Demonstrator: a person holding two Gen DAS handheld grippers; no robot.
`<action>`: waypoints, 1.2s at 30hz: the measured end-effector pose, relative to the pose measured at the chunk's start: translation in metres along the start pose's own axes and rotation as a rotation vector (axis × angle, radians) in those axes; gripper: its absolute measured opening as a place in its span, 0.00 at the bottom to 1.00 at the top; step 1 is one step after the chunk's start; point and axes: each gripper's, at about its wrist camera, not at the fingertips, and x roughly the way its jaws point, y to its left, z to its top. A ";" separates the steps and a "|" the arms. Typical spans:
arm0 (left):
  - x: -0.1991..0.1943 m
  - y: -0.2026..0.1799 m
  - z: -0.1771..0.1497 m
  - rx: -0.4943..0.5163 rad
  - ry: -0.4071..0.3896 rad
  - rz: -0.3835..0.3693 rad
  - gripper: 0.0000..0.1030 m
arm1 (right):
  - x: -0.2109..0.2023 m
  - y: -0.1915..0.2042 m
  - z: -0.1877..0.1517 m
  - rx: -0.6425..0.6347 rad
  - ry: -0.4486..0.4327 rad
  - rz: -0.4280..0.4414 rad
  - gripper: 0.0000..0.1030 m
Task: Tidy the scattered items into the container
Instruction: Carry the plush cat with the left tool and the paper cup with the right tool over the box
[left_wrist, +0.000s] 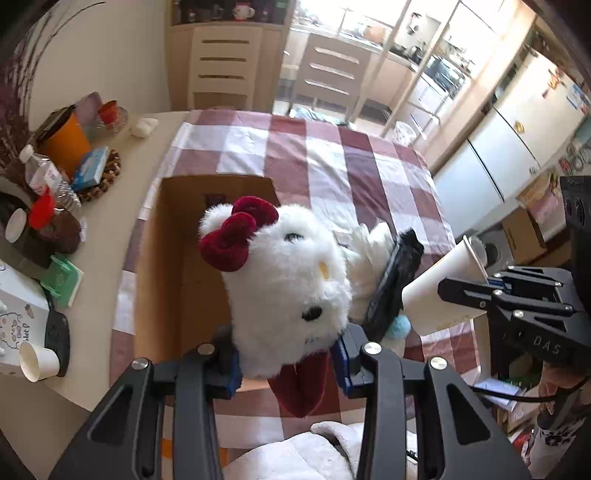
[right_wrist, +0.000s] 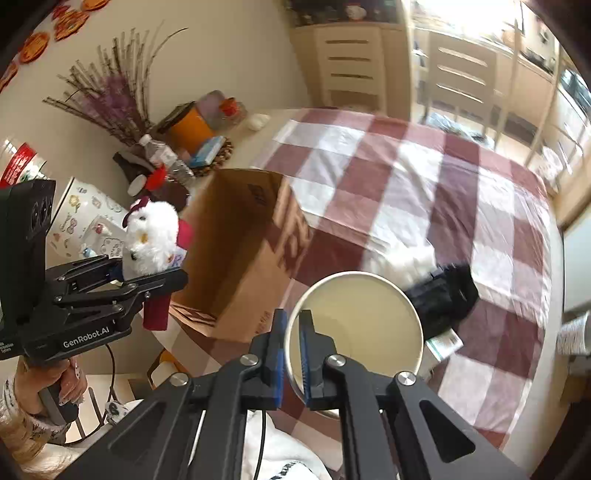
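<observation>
Holding white plush cat in left gripper, jaws clamped on its body, directly over open cardboard box, so left is nearer. Right gripper pinches paper cup by rim (mouth toward camera), box up-left of it. Black item on checked cloth.

- A home, in its dining and kitchen area: a table spread with a maroon-and-white checked cloth, cream wooden slat-back chairs drawn up at its far side.
- A tall white refrigerator with magnets and notes stands along one wall.
- A cream shelf unit holding mugs and figurines sits behind the chairs.
- A bunch of dried purple flowers, a clear plastic water bottle and a cylindrical orange canister clutter the table's edge.
</observation>
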 end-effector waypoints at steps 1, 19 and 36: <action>-0.002 0.004 0.002 -0.007 -0.004 0.003 0.38 | 0.001 0.005 0.005 -0.014 -0.002 0.004 0.07; -0.015 0.084 0.011 -0.153 -0.018 0.077 0.38 | 0.026 0.077 0.064 -0.160 0.007 0.107 0.07; 0.017 0.099 -0.005 -0.188 0.061 0.075 0.38 | 0.075 0.113 0.069 -0.242 0.133 0.166 0.07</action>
